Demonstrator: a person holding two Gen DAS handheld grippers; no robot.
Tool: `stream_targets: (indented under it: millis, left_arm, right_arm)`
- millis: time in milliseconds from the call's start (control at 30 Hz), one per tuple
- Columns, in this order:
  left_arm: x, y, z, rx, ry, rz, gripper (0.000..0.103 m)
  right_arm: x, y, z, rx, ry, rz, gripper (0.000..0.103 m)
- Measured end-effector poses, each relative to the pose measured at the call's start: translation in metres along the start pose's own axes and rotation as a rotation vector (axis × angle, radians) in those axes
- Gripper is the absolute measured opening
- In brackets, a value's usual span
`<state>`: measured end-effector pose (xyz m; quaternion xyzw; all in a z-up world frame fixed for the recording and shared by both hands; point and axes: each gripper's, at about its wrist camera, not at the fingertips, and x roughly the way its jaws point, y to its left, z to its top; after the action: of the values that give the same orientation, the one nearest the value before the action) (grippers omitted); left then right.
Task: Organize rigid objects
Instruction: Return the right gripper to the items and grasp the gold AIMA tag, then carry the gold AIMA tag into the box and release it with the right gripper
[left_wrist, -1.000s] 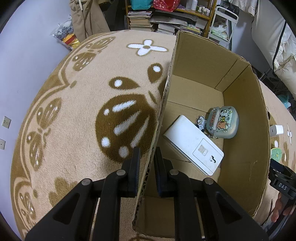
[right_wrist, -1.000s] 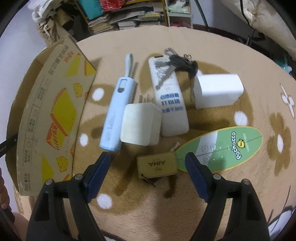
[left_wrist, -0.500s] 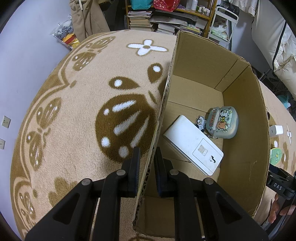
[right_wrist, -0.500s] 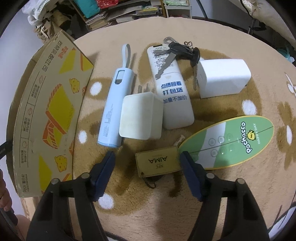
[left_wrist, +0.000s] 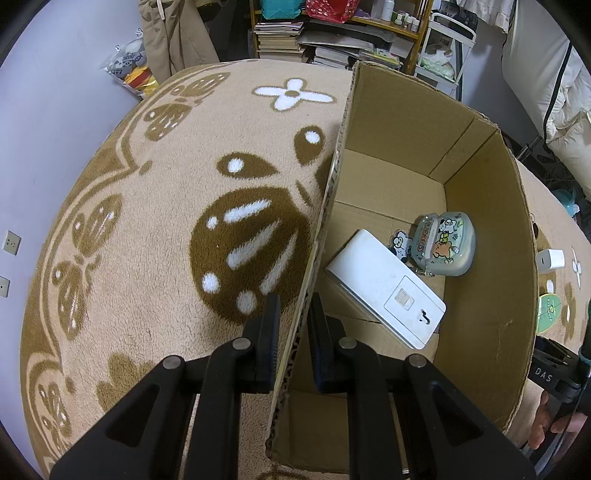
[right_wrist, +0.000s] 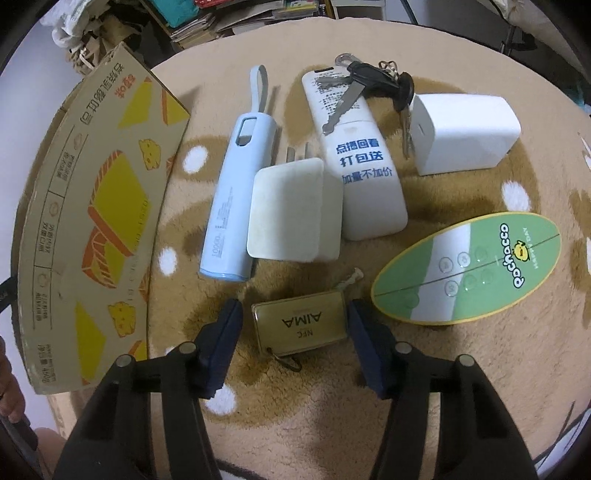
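Observation:
My left gripper (left_wrist: 293, 317) is shut on the near wall of an open cardboard box (left_wrist: 325, 206), one finger on each side. In the box lie a white flat device (left_wrist: 384, 288) and a cartoon-printed case (left_wrist: 443, 243). My right gripper (right_wrist: 295, 325) is open low over the rug, its fingers either side of a gold AIMA NFC tag (right_wrist: 301, 326), not touching it. Beyond lie a white charger plug (right_wrist: 291, 214), a light blue power bank (right_wrist: 240, 199), a white power bank (right_wrist: 362, 162), keys (right_wrist: 373, 85), a white adapter (right_wrist: 461, 133) and a green oval card (right_wrist: 469, 269).
The box's printed outer wall (right_wrist: 92, 221) stands left of the loose items. All rest on a beige patterned rug (left_wrist: 147, 221). Shelves of books (left_wrist: 332, 37) and bedding (left_wrist: 554, 92) lie beyond the rug. A hand (left_wrist: 550, 424) shows at the lower right.
My right gripper has moved down and forward, so the AIMA tag now lies between its open fingers. My left gripper and the box have not moved.

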<state>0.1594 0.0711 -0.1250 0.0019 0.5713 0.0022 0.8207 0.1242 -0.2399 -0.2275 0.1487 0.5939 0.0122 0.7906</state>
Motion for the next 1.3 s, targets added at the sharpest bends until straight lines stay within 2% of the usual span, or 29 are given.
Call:
stream_targets:
  millis: [300, 333, 400, 733, 767, 800, 900, 1000, 1300]
  left_arm:
    - [0.0, 0.0, 0.0, 0.0, 0.0, -0.001, 0.014]
    - [0.0, 0.0, 0.0, 0.0, 0.0, -0.001, 0.014]
    - [0.0, 0.0, 0.0, -0.001, -0.001, -0.002, 0.014]
    - [0.0, 0.0, 0.0, 0.0, -0.001, -0.002, 0.014]
    - [0.0, 0.0, 0.0, 0.0, 0.0, -0.001, 0.014]
    - [0.0, 0.0, 0.0, -0.001, 0.0, -0.001, 0.014]
    - [0.0, 0.0, 0.0, 0.001, -0.001, 0.0, 0.014]
    - [0.001, -0.001, 0.0, 0.002, -0.001, -0.001, 0.014]
    - [0.001, -0.001, 0.0, 0.001, -0.001, -0.002, 0.014]
  right_arm:
    - [0.007, 0.014, -0.009, -0.023, -0.024, -0.044, 0.06]
    - [0.006, 0.014, -0.01, -0.024, -0.024, -0.046, 0.059]
    - [0.008, 0.015, -0.011, -0.034, -0.025, -0.074, 0.05]
    - [0.007, 0.028, -0.018, -0.036, -0.048, -0.111, 0.047]
    - [0.006, 0.03, -0.019, -0.038, -0.053, -0.117, 0.037]
    - [0.005, 0.033, -0.02, -0.043, -0.055, -0.125, 0.021]
    - [0.001, 0.037, -0.02, -0.037, -0.065, -0.136, 0.009]
    - [0.003, 0.035, -0.019, -0.019, -0.057, -0.14, 0.005]
    - [-0.015, 0.028, -0.019, -0.008, -0.086, -0.146, 0.005]
